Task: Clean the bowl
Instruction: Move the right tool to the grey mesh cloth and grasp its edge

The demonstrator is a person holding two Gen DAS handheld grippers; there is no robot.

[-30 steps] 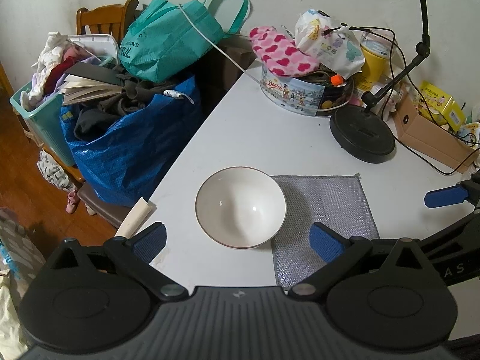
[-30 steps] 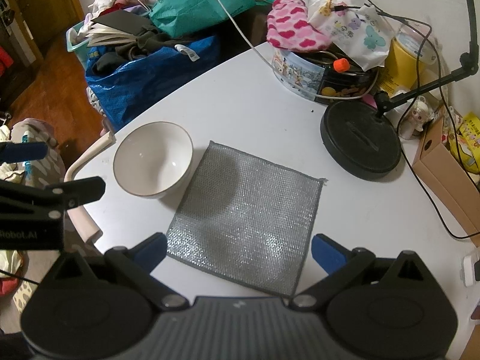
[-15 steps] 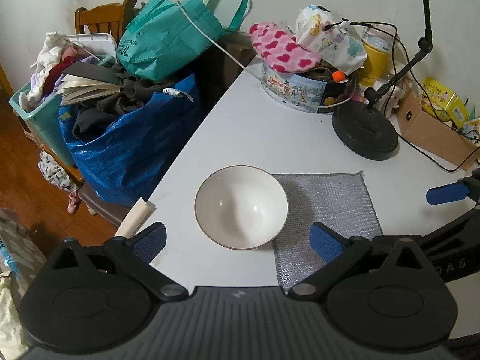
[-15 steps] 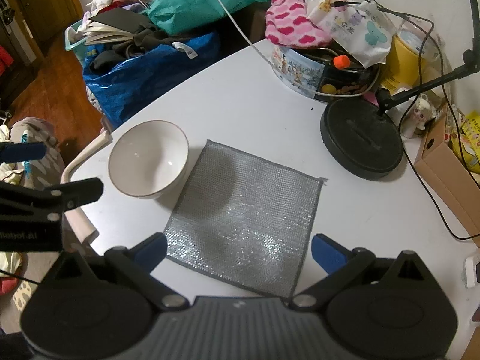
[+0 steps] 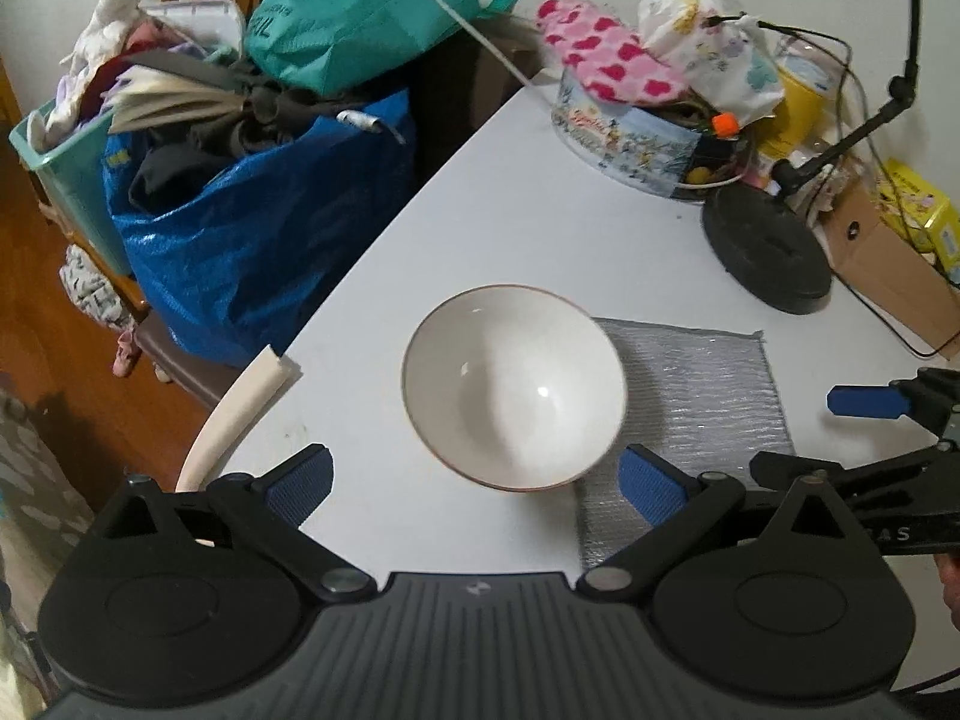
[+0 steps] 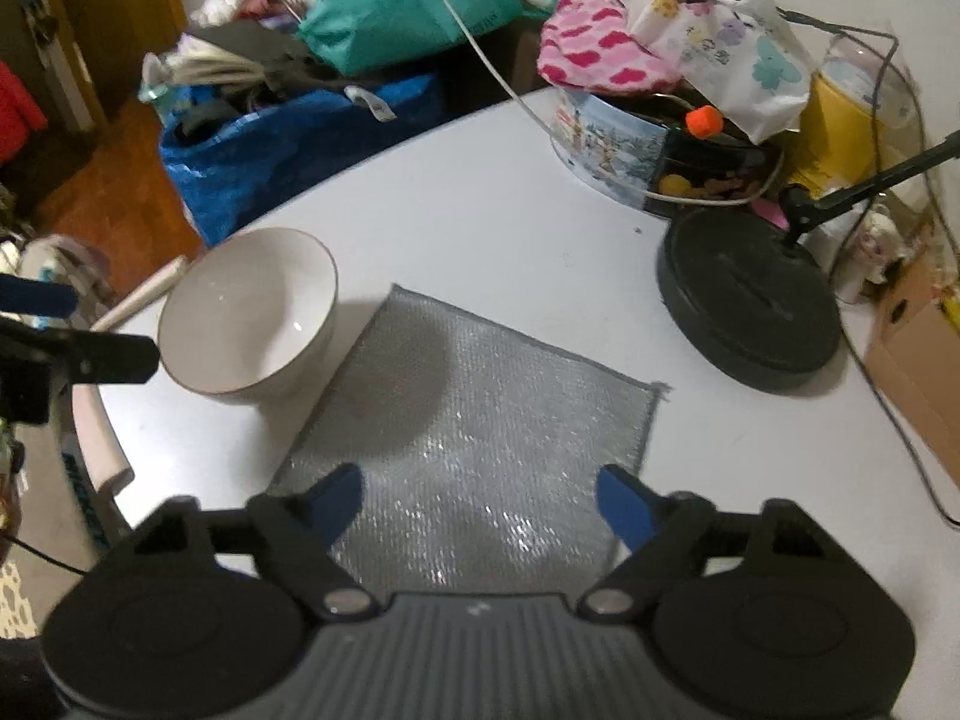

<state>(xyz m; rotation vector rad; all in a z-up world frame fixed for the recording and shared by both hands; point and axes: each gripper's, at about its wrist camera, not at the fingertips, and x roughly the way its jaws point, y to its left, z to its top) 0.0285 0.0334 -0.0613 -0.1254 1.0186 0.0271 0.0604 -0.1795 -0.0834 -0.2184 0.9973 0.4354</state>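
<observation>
A white bowl (image 5: 515, 387) sits on the desk (image 5: 540, 228) beside a silver cloth (image 6: 474, 444); left tongs (image 5: 474, 483) gape wide above it, while right tongs (image 6: 480, 501) are closing, empty, over the cloth.

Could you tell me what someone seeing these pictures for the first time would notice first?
Most likely the white bowl near the rounded edge of the pale table, with the silvery grey cloth flat beside it. The left gripper hangs open over the bowl; the right gripper is closing above the cloth, gripping nothing yet. Behind lie a blue bag and a heart-patterned pink cloth.
</observation>
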